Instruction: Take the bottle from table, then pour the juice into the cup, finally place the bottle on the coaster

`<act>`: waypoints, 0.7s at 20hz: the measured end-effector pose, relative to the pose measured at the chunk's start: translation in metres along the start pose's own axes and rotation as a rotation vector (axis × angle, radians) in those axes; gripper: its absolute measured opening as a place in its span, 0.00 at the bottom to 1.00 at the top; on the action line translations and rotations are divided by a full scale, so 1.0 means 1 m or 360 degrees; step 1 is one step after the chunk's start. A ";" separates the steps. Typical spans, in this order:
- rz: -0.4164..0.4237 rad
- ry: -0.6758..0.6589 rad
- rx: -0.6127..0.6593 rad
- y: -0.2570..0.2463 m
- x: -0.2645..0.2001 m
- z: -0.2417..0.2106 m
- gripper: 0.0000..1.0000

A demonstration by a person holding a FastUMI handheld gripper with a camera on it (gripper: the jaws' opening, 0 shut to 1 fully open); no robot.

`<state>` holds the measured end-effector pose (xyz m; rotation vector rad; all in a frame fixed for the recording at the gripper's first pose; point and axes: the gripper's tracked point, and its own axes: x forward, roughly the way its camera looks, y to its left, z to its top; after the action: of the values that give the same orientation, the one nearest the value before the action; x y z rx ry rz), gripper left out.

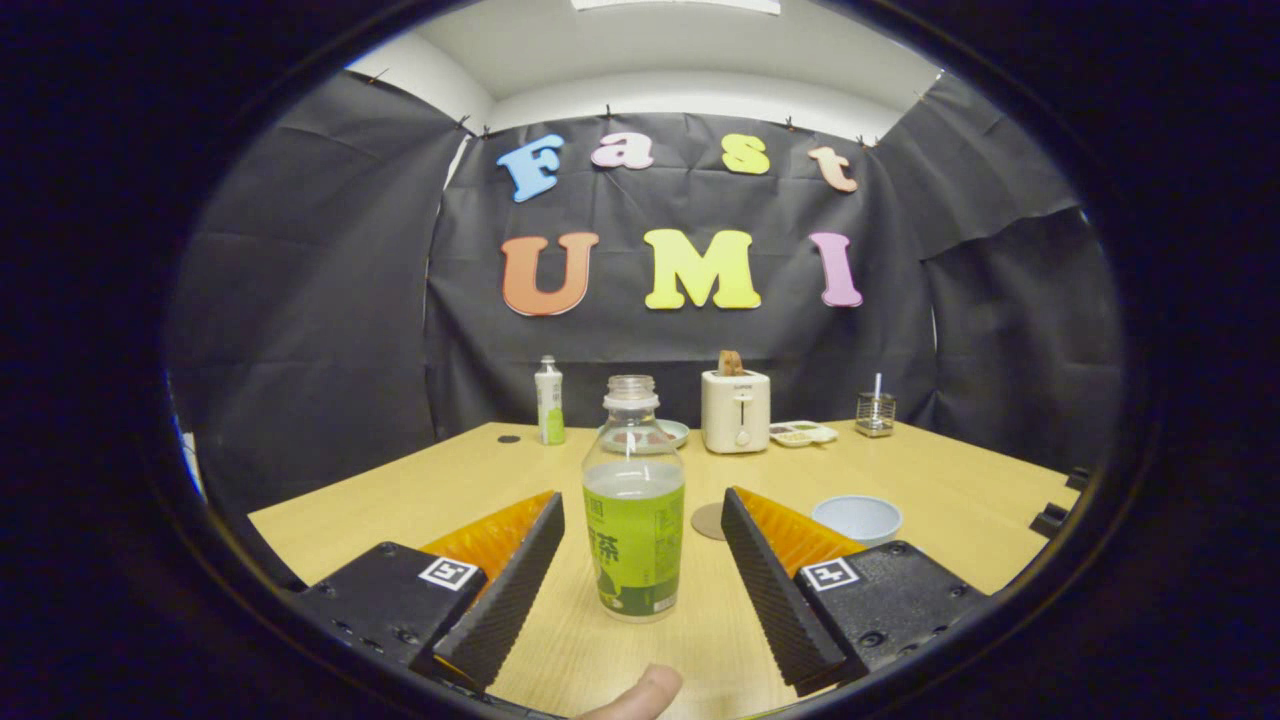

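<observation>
A: Where is the bottle (633,500)?

B: It stands upright on the table (400,500), right between the two fingers of the gripper (640,565). The fingers are spread wide and do not touch it. Its cap is off, and it is about half full.

A: What does the green label say?

B: It has big white signs on it, but I cannot read them well.

A: What is past the fingers?

B: A round brown coaster (709,521) sits just behind the bottle, and a pale blue cup (856,518) is beside it. Far back stand a second bottle (549,401), a white toaster (735,410) with bread in it, a small tray (803,433) and a glass holder (875,413).

A: Anything in the way?

B: A fingertip (635,693) pokes in below the fingers.
</observation>
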<state>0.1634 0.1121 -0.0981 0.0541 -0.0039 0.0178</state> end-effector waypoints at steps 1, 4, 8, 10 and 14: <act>-0.0019 0.0015 -0.0021 0.000 0.006 -0.003 1.00; -0.0059 0.0018 -0.0080 0.001 0.022 -0.006 1.00; -0.0105 -0.0009 -0.0091 -0.001 0.039 -0.007 1.00; -0.0092 -0.0032 -0.0089 0.001 0.046 -0.004 1.00; -0.0097 0.0018 -0.0139 -0.004 0.057 -0.015 1.00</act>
<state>0.2201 0.1102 -0.1131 -0.0332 0.0084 -0.0429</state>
